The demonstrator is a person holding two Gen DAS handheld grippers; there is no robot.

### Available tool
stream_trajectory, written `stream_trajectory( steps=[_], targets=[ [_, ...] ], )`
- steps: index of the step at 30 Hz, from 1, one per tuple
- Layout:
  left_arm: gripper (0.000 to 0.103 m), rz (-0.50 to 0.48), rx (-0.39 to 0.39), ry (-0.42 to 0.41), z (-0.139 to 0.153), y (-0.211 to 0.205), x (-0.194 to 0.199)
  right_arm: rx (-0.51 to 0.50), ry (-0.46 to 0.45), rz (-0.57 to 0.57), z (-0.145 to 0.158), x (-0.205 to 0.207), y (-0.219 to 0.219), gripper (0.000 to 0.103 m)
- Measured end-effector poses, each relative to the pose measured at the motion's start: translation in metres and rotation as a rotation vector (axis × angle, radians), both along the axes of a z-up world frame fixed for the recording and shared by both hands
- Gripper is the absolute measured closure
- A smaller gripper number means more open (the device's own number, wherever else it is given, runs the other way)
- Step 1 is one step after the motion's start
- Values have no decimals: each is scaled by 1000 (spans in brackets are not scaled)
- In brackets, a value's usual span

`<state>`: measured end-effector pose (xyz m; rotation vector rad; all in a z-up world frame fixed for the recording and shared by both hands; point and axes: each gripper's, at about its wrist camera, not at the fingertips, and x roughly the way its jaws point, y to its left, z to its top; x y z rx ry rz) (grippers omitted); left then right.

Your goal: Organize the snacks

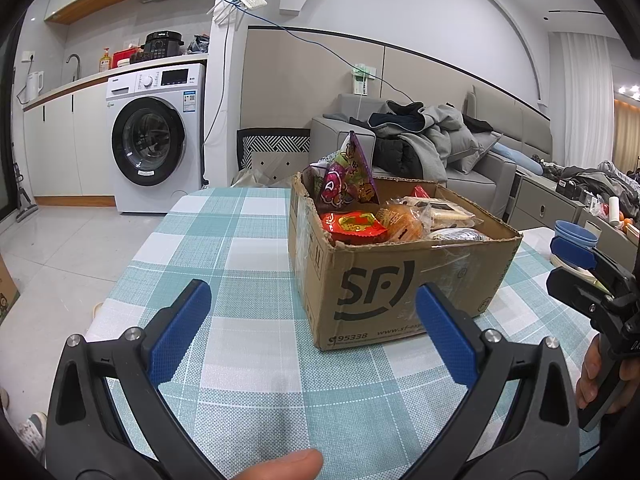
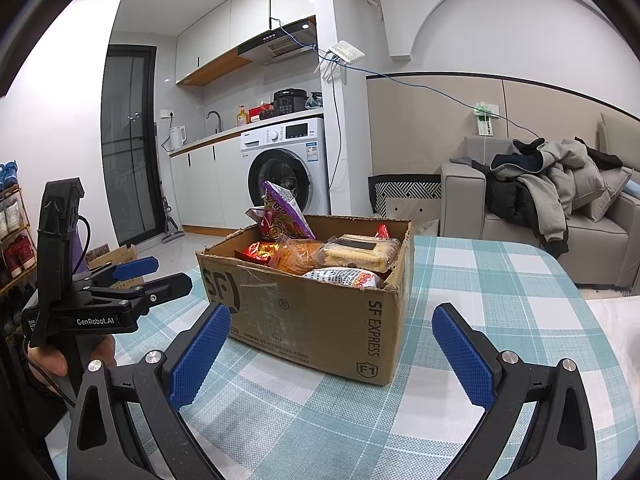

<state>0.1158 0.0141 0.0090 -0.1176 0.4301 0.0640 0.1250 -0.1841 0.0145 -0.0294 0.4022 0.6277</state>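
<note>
Cardboard, worn along its torn top edge, made up the open box (image 1: 400,280) that sat on the checked tablecloth (image 1: 224,240) with the snacks (image 1: 360,224) heaped inside: a purple bag (image 1: 354,172) standing tall at the far corner, a red packet (image 1: 352,226), a wrapped orange bun (image 1: 402,222), and pale biscuit packs (image 2: 360,254) lying flat. No snack showed on the cloth around the box, so the packets lay gathered in one place. Whether they had just been put in or were waiting to be sorted out could not be judged from this moment.

From the left gripper (image 1: 312,328) the box lay ahead and a little to the right, one corner turned toward it. From the right gripper (image 2: 332,350) it lay ahead and slightly left, its long side running away toward the far left. Both tools stood near the box, on either side of its near corner, neither plainly closer.

Both grippers were spread wide, blue pads (image 2: 200,360) well apart, holding nothing and touching nothing. They hung above the cloth short of the box. A fingertip (image 1: 288,466) showed at the bottom edge of the left view.
</note>
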Motion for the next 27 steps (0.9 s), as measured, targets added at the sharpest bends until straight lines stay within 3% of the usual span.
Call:
stream_trajectory(
  steps=[27],
  targets=[
    [1,-3,8,-2,1,0,-2,-1,0,0,0,0,1,0]
  ],
)
